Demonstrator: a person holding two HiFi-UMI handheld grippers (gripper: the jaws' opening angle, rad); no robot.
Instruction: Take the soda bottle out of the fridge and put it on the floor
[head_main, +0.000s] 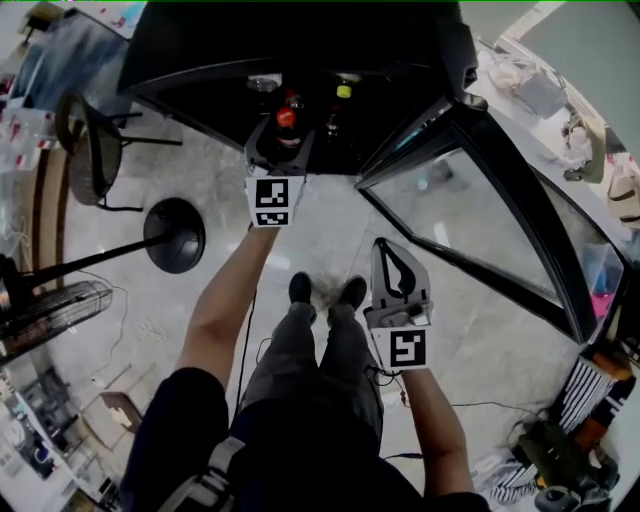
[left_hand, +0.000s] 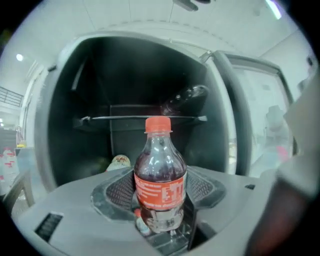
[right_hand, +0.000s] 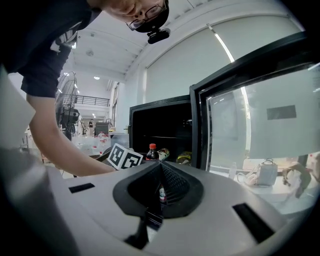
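Head view first: the left gripper (head_main: 283, 135) is up at 12 o'clock, right at the mouth of the open fridge (head_main: 200, 45), clamped on the soda bottle (head_main: 287, 118). The bottle is upright, red cap on top. The glass door (head_main: 470, 220) is swung wide toward 3 o'clock, so I'd guess nothing blocks the way out. The right gripper (head_main: 385, 250) hangs low near the middle, beside the door. It looks parked out of the way. The floor (head_main: 220, 230) below the fridge is bare, probably where the bottle ends up.

Left gripper view: the jaws squeeze the bottle's lower body around the label, so it sits straight. Behind it there's a wire shelf (left_hand: 145, 118), with another bottle (left_hand: 185, 99) lying on it at 1 o'clock.

Right gripper view: the jaws are pressed together with nothing held, pointing at the fridge. The bottle shows at 11 o'clock next to the left gripper's marker cube (right_hand: 125, 157).
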